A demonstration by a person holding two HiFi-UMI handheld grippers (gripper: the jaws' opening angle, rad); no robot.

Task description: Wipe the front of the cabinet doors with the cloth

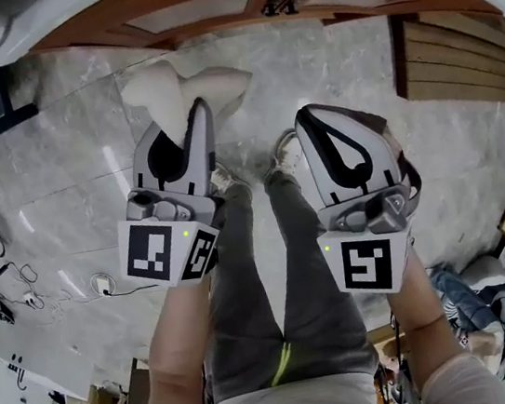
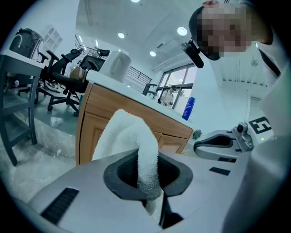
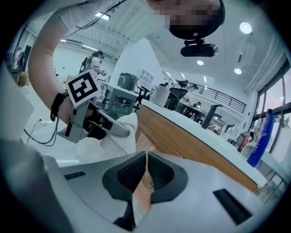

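Cloth [image 1: 181, 87], white and fluffy, hangs out past the tip of the left tool [image 1: 195, 120] in the head view. It sits over the marble floor [image 1: 49, 161], just short of the wooden cabinet doors [image 1: 191, 12] at the top of the frame, and does not look to be touching the wood. The right tool [image 1: 312, 126] is held beside it above the person's legs. In the left gripper view the jaws are clamped on a bunched fold of the cloth, which rises between them and flops over to the left in front of a door panel. In the right gripper view the jaws are pressed together with nothing between them, and the left tool with its cloth shows at the left, close to the corner of the cabinet. By the look of it the cloth is light, soft and limp, so it will drape rather than hold a shape. The grip on a gathered fold seems sound and leaves the loose bulk free to press flat on a door, though so thin a pinch could slip under rubbing
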